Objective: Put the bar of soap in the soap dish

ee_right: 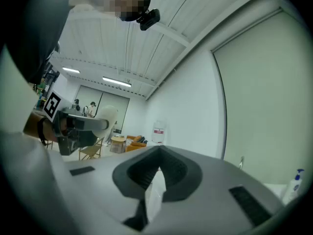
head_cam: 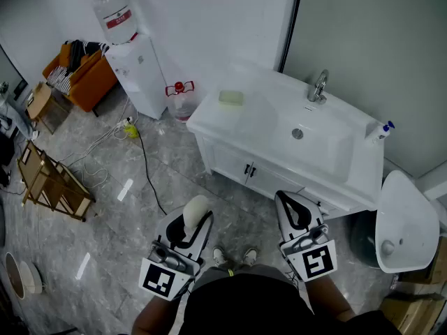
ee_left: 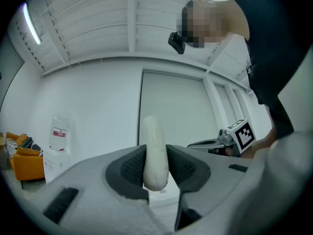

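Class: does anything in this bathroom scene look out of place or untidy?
Yes: loose cables sprawl across the floor beside the water dispenser, a possible trip hazard. Nothing on the counter looks askew.

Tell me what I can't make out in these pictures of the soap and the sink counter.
- Head view: the soap dish is too small and far away to tell whether it is empty.
- Left gripper view: the bar of soap shows edge-on, and the fingers cover its broad faces.
- Head view: the label on the bottle is too small to read.
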Tool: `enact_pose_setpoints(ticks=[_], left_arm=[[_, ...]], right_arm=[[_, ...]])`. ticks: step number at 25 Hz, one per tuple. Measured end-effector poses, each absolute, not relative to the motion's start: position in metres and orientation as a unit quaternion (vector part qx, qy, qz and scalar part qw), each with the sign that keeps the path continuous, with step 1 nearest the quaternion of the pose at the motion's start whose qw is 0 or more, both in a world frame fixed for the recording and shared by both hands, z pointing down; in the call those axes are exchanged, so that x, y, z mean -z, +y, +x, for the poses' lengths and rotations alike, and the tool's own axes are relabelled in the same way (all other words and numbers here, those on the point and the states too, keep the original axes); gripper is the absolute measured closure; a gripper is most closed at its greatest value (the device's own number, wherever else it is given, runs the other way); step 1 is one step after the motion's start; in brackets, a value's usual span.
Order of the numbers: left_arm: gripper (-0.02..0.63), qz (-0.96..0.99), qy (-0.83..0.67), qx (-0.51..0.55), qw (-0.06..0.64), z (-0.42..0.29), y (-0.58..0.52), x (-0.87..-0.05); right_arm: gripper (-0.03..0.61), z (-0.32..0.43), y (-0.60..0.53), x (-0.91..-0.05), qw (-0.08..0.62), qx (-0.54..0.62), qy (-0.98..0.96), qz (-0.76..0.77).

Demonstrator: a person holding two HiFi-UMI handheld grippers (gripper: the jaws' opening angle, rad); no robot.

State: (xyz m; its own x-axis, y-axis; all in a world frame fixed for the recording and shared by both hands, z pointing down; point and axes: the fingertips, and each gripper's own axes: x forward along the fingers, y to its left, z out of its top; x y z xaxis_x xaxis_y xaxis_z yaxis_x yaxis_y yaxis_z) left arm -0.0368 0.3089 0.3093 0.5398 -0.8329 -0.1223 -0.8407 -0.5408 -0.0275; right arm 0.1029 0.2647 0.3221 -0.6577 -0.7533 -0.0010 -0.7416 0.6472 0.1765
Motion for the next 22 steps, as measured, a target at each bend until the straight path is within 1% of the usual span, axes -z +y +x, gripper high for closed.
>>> enact_pose_setpoints(ticks=[5, 8, 10, 16, 22], left_arm=[[0.492, -0.872, 0.485, -0.045, 0.043, -0.020, 0.310, -0.308], [0.492, -0.869, 0.491, -0.038, 0.046, -0.011, 0.310, -0.309], [0.492, -0.867, 0.495, -0.032, 0.055, -0.007, 0.309, -0.308], [0.492, -0.859, 0.506, -0.031, 0.066, 0.001, 0.301, -0.305], [0.493, -0.861, 0.507, -0.027, 0.040, -0.007, 0.277, -0.326]], right_arm=[[0.568, 0.119, 0.264, -0.323, 0.032, 0.076, -0.910, 0.405], [0.568, 0.126, 0.267, -0.321, 0.009, 0.058, -0.919, 0.390], [0.567, 0.129, 0.270, -0.320, 0.001, 0.066, -0.924, 0.377], [0.567, 0.136, 0.266, -0.332, 0.011, 0.065, -0.928, 0.367], [0.566, 0.130, 0.248, -0.354, 0.031, 0.050, -0.928, 0.368]])
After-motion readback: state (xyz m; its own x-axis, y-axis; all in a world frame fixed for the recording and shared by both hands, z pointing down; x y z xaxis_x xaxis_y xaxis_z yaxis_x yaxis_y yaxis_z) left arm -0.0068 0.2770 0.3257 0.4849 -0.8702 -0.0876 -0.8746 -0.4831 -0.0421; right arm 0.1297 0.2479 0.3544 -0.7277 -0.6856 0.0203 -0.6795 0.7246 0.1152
